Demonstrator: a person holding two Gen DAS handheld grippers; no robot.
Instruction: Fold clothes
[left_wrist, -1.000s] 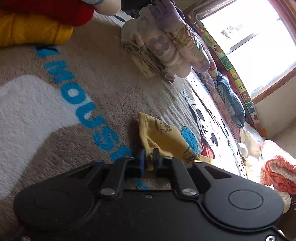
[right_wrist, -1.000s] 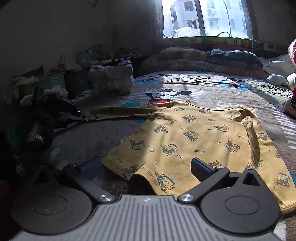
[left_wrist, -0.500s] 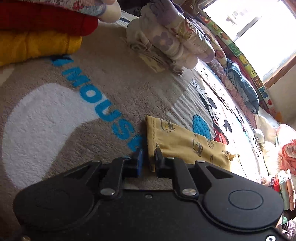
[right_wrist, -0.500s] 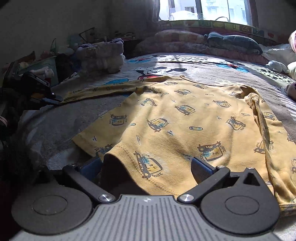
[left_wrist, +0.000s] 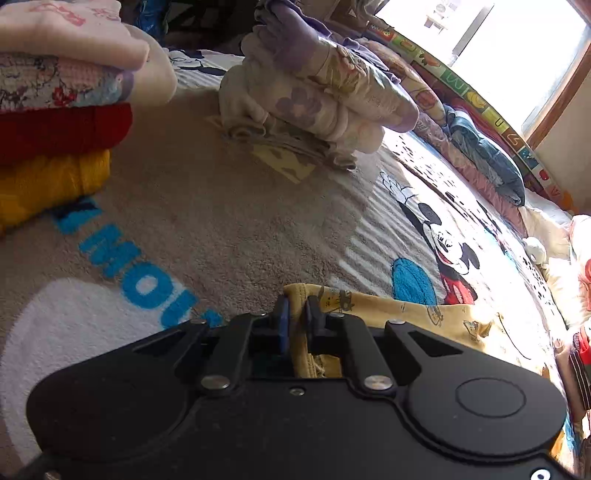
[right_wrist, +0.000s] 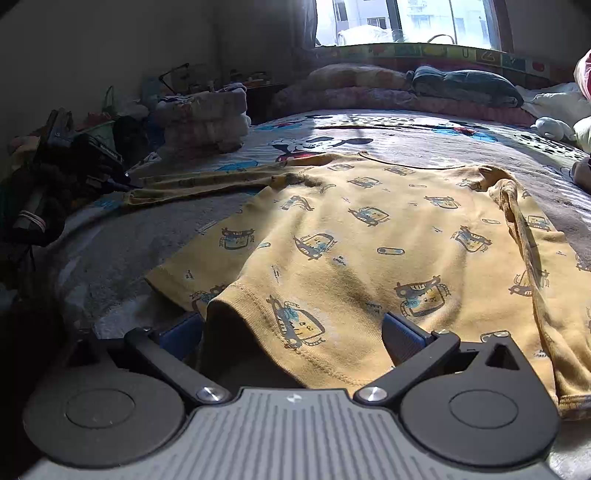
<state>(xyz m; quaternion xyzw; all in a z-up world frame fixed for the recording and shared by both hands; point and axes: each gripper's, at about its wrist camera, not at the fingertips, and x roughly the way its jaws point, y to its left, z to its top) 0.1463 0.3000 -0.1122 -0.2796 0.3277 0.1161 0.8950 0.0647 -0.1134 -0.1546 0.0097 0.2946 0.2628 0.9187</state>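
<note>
Lying spread flat on the blanket, the shirt is showing no fold yet. The left gripper is pinching the sleeve cuff; the right gripper is straddling the hem, jaws spread.

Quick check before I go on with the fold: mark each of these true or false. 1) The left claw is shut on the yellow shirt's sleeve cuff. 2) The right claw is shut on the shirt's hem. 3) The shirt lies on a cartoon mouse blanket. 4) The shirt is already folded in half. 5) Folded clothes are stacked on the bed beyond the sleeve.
1) True: the left claw pinches the sleeve cuff of the yellow shirt.
2) False: the right claw is open, its fingers on either side of the hem.
3) True: the blanket shows a cartoon mouse.
4) False: the shirt lies spread flat, one sleeve stretched out sideways.
5) True: a stack of folded clothes sits beyond the cuff.
</note>
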